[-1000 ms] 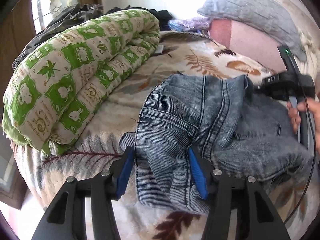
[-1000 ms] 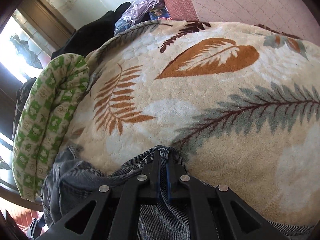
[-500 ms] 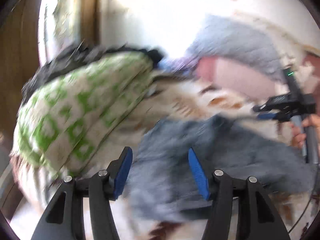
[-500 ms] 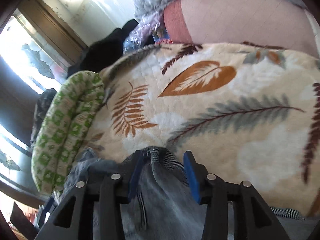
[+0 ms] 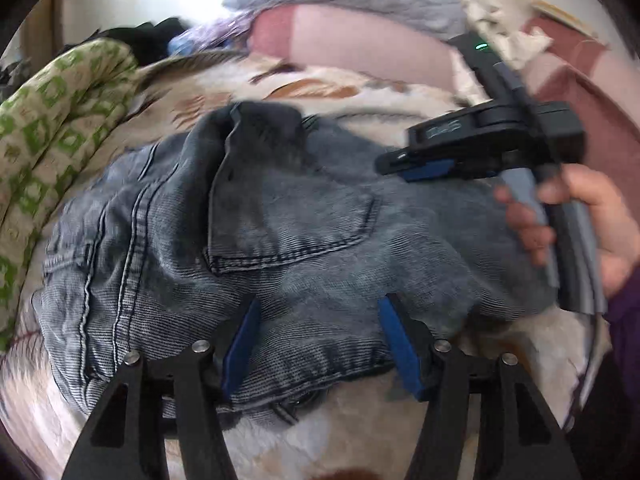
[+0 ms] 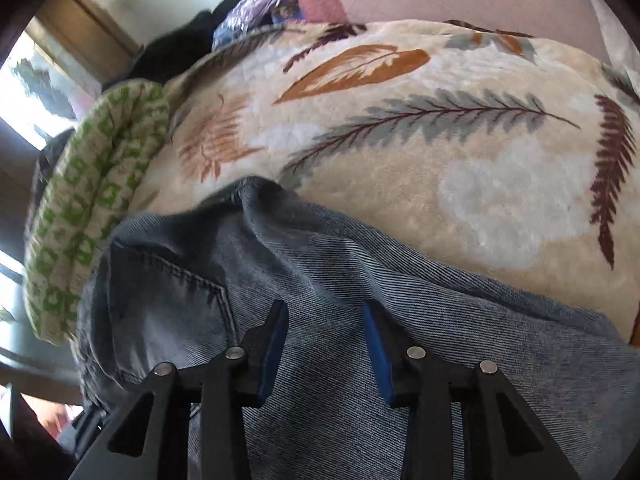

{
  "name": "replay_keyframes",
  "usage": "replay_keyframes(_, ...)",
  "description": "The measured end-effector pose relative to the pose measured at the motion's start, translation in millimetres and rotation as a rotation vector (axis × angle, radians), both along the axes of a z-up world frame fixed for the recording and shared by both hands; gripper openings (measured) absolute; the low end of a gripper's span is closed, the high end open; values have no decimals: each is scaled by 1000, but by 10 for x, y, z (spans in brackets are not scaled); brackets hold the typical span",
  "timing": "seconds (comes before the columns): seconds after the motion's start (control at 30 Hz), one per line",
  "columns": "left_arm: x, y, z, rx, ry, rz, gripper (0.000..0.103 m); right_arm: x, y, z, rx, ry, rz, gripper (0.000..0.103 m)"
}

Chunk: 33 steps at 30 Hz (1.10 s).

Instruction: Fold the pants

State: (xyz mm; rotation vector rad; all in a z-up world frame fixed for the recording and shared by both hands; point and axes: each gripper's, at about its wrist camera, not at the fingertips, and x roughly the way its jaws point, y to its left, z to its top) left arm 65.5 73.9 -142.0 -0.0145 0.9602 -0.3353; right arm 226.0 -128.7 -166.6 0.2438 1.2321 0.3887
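Note:
Faded blue jeans lie bunched on the leaf-print blanket, a back pocket facing up. My left gripper hangs over their near hem. Its jaws are opening, and denim lies under and between the blue pads without being pinched. My right gripper hovers over the jeans with its pads apart. Those jaws are closing a little, with loose denim beneath them. In the left wrist view the right gripper is held by a hand above the jeans' right side.
A rolled green-and-white quilt runs along the left of the bed. Pink and grey pillows and dark clothes sit at the far end. The leaf-print blanket stretches beyond the jeans.
My right gripper let go of the denim fold it pinched and drew back over the jeans. The left gripper swung right and spread slightly, and the jeans now lie with a pocket on top.

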Motion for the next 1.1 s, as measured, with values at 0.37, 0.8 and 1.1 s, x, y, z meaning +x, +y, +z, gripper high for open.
replay_keyframes(0.37,-64,1333,387,-63,-155,428,63,-857,29,607,-16,-171,270,58)
replay_keyframes(0.8,177,1277,1,160,-6,518,66,-1578,-23,358,-167,-226,395,63)
replay_keyframes(1.1,262,1249,-34,245,-17,525,66,-1587,-518,241,-163,-216,257,9)
